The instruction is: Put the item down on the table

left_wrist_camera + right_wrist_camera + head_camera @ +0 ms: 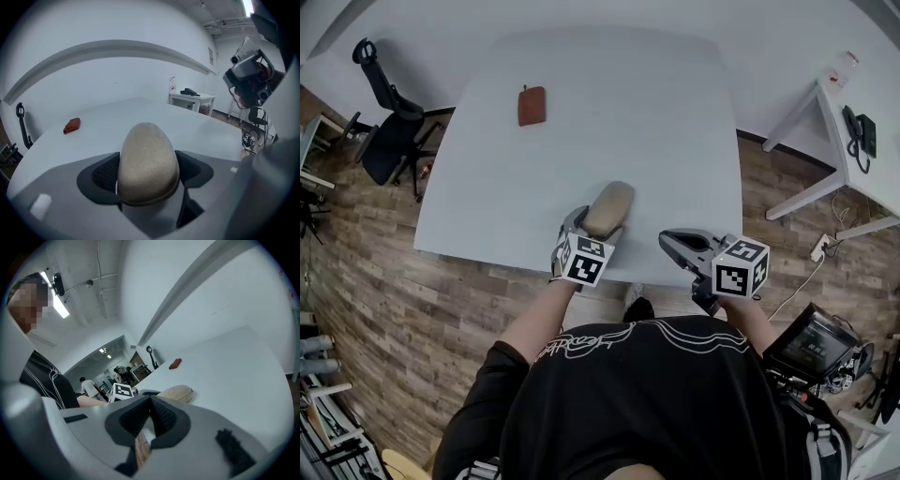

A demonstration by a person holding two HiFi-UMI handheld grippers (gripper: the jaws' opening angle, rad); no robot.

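Tan oval item (609,208) sits clamped in the left gripper (600,228) over the near edge of the white table (656,122), centre-left in the head view. L to R: an office chair (389,141) off the table's far-left corner, a small brown pouch (532,105) lying well apart on the far side of the tabletop, then the item, then the right gripper (673,242) just beside it, w/ a side desk (848,178) and phone (861,136) at far right.

Left gripper view shows both pads pressed against the item's flanks, near its wider back end. The right gripper's jaws are closed tip to tip w/ nothing between them. It hangs idle at the table edge.

The item's long axis runs away from the person toward the far edge, angled slightly right, rounded nose leading. It is low over the tabletop, but whether it touches can't be told.

Handling, as a judgement: the matte, grainy skin prob. gives good friction – not a slippery piece. It keeps its shape under the pads, so likely firm, and is carried overhung from one end, so likely light to moderate. Best grip is across the narrow width, as here. With its curved body it may rock or roll once freed – set it down flat along its length before opening
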